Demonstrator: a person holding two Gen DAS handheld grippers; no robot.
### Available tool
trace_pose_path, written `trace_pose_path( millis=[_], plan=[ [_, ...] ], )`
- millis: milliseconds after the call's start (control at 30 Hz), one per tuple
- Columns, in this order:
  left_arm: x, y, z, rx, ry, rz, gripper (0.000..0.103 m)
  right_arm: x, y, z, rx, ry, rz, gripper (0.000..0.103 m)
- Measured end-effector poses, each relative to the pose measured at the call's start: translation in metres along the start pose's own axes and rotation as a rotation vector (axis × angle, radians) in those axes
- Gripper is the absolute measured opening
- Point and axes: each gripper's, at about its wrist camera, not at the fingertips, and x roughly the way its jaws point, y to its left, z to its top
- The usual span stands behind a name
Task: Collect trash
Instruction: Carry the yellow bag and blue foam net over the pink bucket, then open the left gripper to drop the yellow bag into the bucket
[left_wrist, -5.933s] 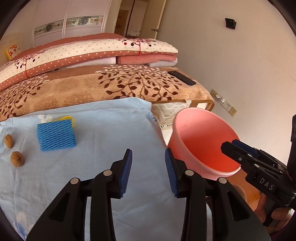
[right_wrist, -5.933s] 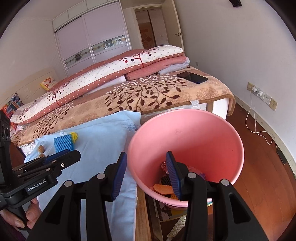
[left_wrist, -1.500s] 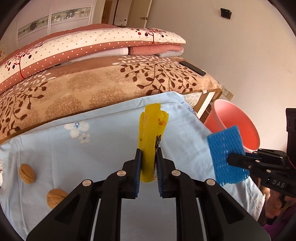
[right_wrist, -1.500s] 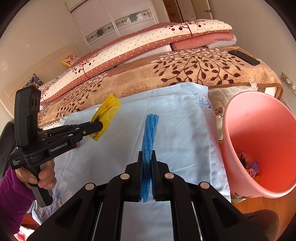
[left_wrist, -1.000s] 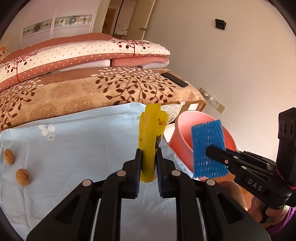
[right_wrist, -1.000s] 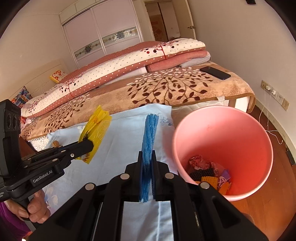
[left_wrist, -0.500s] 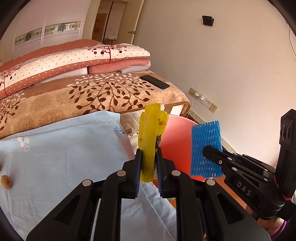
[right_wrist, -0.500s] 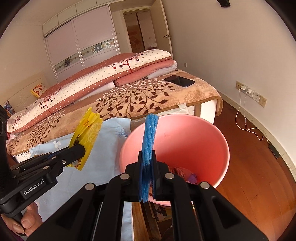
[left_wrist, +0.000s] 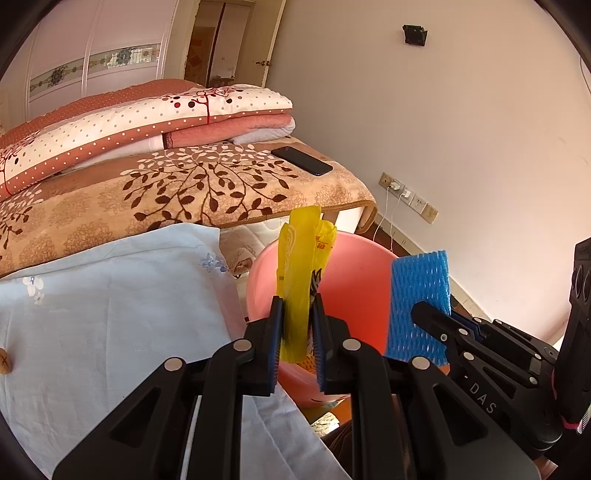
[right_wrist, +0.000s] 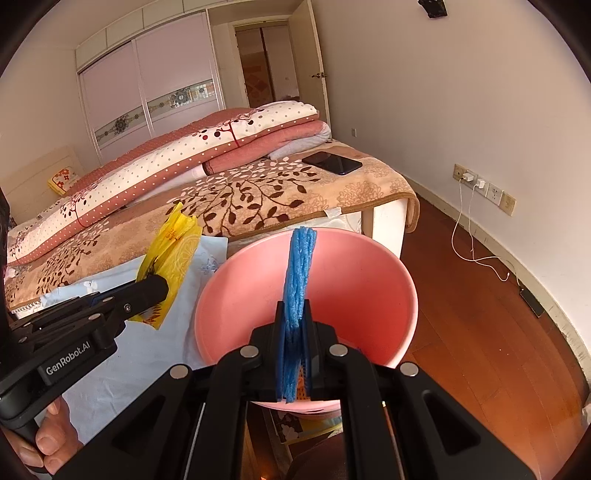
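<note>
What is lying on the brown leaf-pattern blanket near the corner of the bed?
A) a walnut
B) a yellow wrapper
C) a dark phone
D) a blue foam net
C: a dark phone lies flat on the leaf-pattern blanket near the bed corner, while the yellow wrapper and the blue foam net are each clamped in a hand-held gripper over the pink bin.

Both wrist views forward, close, sharing pink bin (left_wrist: 354, 291)
</note>
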Motion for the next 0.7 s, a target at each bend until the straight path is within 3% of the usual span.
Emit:
trace_pose_path(
  millis=[700],
  plan=[
    [0.028, -0.027, -0.005, 0.023, 0.046, -0.035, 0.016, 0.013, -0.034, -0.006, 0.046, 0.029, -0.005, 0.007]
  ],
)
